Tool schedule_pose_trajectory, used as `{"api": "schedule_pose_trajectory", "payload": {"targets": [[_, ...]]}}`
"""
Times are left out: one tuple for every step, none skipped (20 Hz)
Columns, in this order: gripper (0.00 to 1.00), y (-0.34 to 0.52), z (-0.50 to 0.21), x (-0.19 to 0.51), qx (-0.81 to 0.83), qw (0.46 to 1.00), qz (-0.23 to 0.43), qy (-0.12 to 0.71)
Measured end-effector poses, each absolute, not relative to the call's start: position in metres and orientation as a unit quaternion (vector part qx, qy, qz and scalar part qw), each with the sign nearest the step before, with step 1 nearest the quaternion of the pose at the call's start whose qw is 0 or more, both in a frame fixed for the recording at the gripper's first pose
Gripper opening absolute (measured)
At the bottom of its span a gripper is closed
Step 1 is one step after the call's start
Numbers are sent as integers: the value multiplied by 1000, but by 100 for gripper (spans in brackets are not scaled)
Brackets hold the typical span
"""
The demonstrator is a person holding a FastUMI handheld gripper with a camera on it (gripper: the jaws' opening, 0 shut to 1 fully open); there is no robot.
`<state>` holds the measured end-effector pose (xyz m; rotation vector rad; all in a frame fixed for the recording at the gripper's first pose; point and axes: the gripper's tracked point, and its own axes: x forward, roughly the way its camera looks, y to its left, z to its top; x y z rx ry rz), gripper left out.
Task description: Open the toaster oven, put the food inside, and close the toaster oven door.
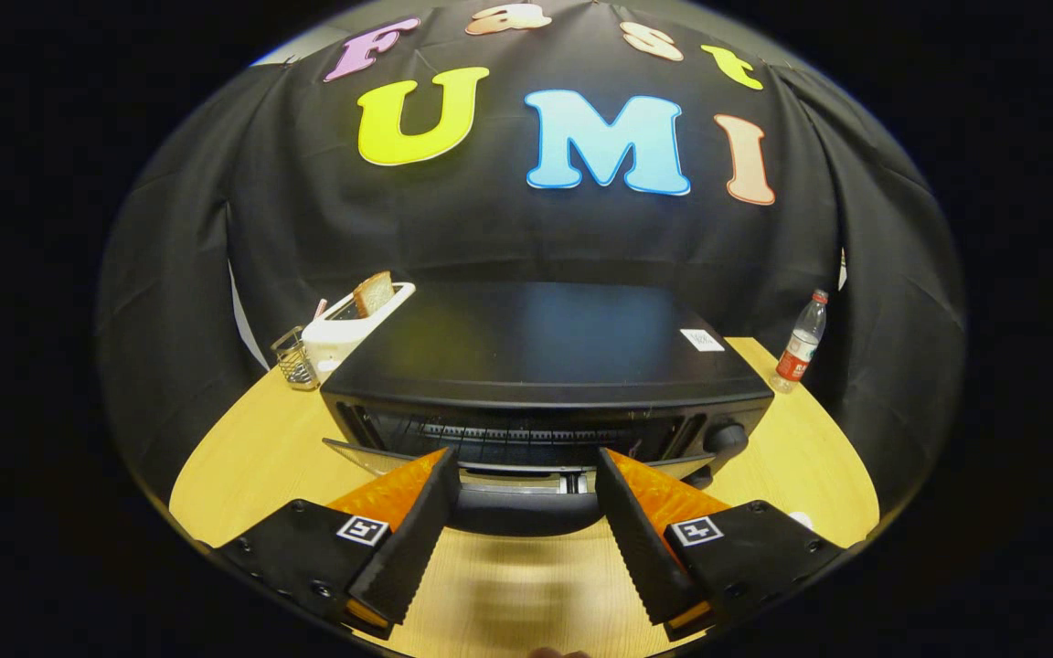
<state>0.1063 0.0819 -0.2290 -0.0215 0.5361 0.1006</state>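
Tool [526,484] is spread wide, fingers well apart w/ nothing pinched between them, tips sitting right at the front of the toaster oven [540,366]. The oven is a black box straight ahead on the wooden surface [243,439]; its door [517,489] hangs open, tipped down toward the tool, the lower edge and handle showing between the two fingertips. Above that the rack inside is visible, and a round knob [726,437] sits at the front on the right side. A small white sticker [701,340] lies on the oven's flat top near the right rear corner. Beyond the oven on the left stands a white toaster [348,329] w/ a slice of bread [373,293] poking up from its slot, and just beside that a small wire holder [293,358]. Off to the right, apart from the oven, a plastic water bottle [799,344] w/ a red label stands upright near the black cloth wall [307,219].
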Motion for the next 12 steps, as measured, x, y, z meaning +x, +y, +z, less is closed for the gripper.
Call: {"api": "schedule_pose_trajectory", "payload": {"targets": [[96,81,-230,102,-12,963,50,265],[97,81,-233,96,-16,961,50,270],[96,80,-234,91,-19,961,49,271],[96,80,-238,87,-23,959,50,277],[96,80,-241,83,-24,959,49,278],[96,80,-245,77,-25,957,50,283],[96,80,-246,74,-26,957,50,286],[96,80,-250,68,-29,955,51,290],[96,79,-252,65,-32,954,51,294],[96,78,-256,61,-34,952,50,300],[96,80,-263,54,-35,948,51,311],[96,81,-271,46,-38,944,53,324]]}}
